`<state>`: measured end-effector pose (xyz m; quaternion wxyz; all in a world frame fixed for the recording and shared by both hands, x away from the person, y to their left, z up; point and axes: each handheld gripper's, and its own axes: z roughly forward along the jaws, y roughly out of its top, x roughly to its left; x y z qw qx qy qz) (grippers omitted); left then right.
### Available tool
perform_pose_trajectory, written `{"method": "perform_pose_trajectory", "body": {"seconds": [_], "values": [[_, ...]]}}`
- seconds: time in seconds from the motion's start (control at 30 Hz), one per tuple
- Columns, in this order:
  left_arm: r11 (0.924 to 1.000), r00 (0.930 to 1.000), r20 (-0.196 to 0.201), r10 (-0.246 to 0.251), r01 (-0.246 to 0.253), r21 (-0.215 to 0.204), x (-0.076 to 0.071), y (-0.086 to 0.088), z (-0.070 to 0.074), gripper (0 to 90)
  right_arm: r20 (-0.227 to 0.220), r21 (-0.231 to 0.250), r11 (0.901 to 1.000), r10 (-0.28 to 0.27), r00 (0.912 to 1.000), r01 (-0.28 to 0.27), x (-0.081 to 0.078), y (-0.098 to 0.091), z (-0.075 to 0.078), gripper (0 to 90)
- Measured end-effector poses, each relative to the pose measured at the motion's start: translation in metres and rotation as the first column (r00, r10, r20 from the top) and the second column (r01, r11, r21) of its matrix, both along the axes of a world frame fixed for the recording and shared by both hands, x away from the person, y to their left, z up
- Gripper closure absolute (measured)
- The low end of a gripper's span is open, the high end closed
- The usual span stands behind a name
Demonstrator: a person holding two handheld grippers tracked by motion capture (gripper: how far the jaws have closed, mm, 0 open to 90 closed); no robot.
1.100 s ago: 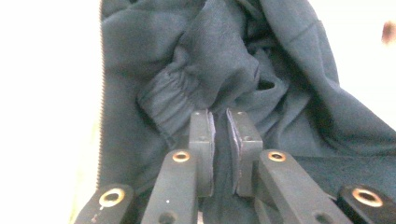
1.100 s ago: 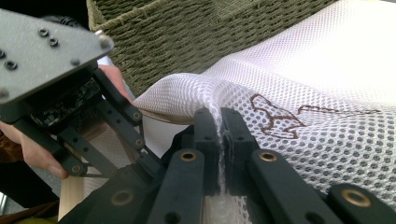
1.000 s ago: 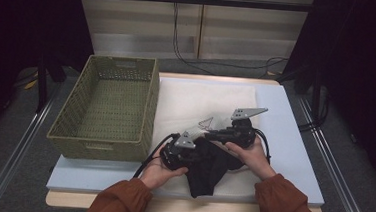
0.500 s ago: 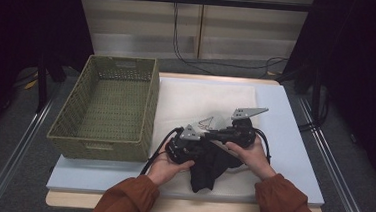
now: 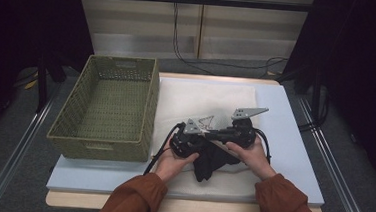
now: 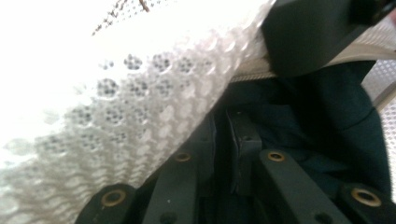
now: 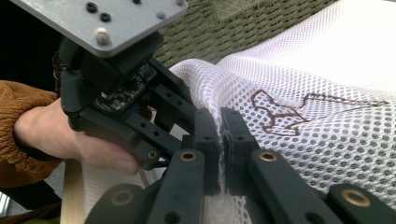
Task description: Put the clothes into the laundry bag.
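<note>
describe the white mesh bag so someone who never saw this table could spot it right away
Start at the olive woven rectangular basket on the table's left; on the white padded mat just to its right, the two hands meet. The white mesh laundry bag lies between them, pinched by the right hand-held gripper. Unlike the dark garment bunched at it, it is pale, see-through netting with a brown embroidered outline.

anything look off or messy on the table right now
Nothing spilled or damaged. The dark garment lies crumpled, half tucked under the white mesh bag, which both grippers pinch at its edge. The basket sits square beside the mat.
</note>
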<state>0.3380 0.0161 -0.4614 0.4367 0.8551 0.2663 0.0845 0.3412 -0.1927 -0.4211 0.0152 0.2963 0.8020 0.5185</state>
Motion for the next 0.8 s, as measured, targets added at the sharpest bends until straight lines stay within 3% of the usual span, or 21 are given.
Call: {"method": "perform_pose_trajectory", "body": {"seconds": [0.13, 0.2, 0.27, 0.57, 0.7, 0.8], "values": [[0.9997, 0.9998, -0.008, -0.019, 0.019, 0.012, -0.002, 0.004, 0.0, 79.1, -0.01, -0.004, 1.0, 0.006, 0.9999, -0.006, 0.001, 0.001, -0.002, 86.9], [0.9993, 0.999, -0.035, -0.027, 0.026, -0.028, -0.003, 0.007, 0.001, 74.9, -0.017, -0.003, 1.0, 0.006, 0.9998, -0.006, 0.001, 0.0, -0.003, 86.9], [0.9989, 0.9983, -0.049, -0.03, 0.028, -0.037, -0.004, 0.011, 0.005, 67.6, -0.022, 0.0, 1.0, 0.007, 0.9997, -0.007, 0.002, 0.0, -0.003, 86.9], [0.9947, 0.9944, 0.028, -0.102, 0.102, -0.011, -0.03, 0.023, 0.024, 49.2, -0.024, 0.001, 1.0, 0.006, 0.9997, -0.006, 0.002, -0.001, -0.004, 86.7], [0.9877, 0.9875, 0.026, -0.155, 0.156, -0.015, -0.043, 0.03, 0.027, 51.9, -0.02, -0.001, 1.0, 0.003, 0.9998, -0.003, 0.002, 0.0, -0.004, 86.7], [0.9768, 0.9773, -0.017, -0.211, 0.21, -0.039, -0.052, 0.034, 0.022, 51.6, -0.022, 0.0, 1.0, 0.006, 0.9997, -0.006, 0.002, 0.0, -0.004, 86.6]]}}
